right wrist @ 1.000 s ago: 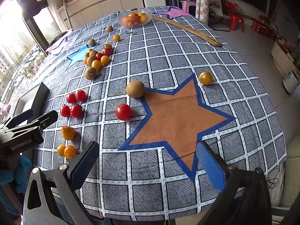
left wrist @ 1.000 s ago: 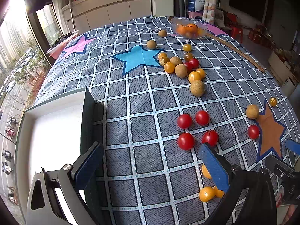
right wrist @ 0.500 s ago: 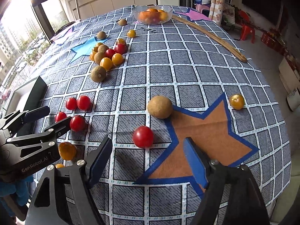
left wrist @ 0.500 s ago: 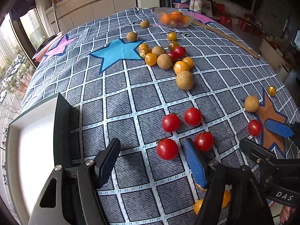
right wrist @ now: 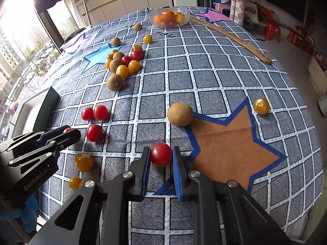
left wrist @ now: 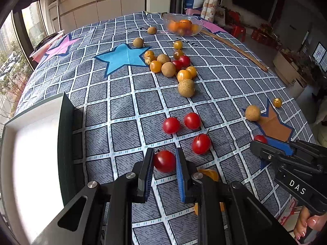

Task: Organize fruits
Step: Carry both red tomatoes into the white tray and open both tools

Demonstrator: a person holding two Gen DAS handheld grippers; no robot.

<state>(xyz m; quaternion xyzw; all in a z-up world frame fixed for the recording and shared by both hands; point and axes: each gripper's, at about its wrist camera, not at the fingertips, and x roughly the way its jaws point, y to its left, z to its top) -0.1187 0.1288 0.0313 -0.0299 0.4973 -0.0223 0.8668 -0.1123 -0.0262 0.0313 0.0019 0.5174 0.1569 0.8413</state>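
My left gripper [left wrist: 164, 159] is shut on a red cherry tomato [left wrist: 164, 161] that rests on the checked tablecloth. Three more red tomatoes [left wrist: 192, 120] lie just beyond it. My right gripper [right wrist: 160, 157] is shut on another red tomato [right wrist: 161, 154] at the edge of the orange star [right wrist: 229, 149]. A brown round fruit [right wrist: 179, 114] lies just beyond it. The left gripper shows in the right wrist view [right wrist: 67, 134], and the right gripper in the left wrist view [left wrist: 263, 143].
A white tray [left wrist: 61, 126] sits at the left edge. A cluster of yellow, brown and red fruits [left wrist: 169, 67] lies mid-table. A glass bowl of oranges [left wrist: 183, 26] and a wooden stick [left wrist: 235, 49] are at the far side. Yellow tomatoes [right wrist: 83, 162] lie near the front edge.
Both grippers moved forward and down and closed, each onto a red tomato that earlier lay ahead of its open jaws.
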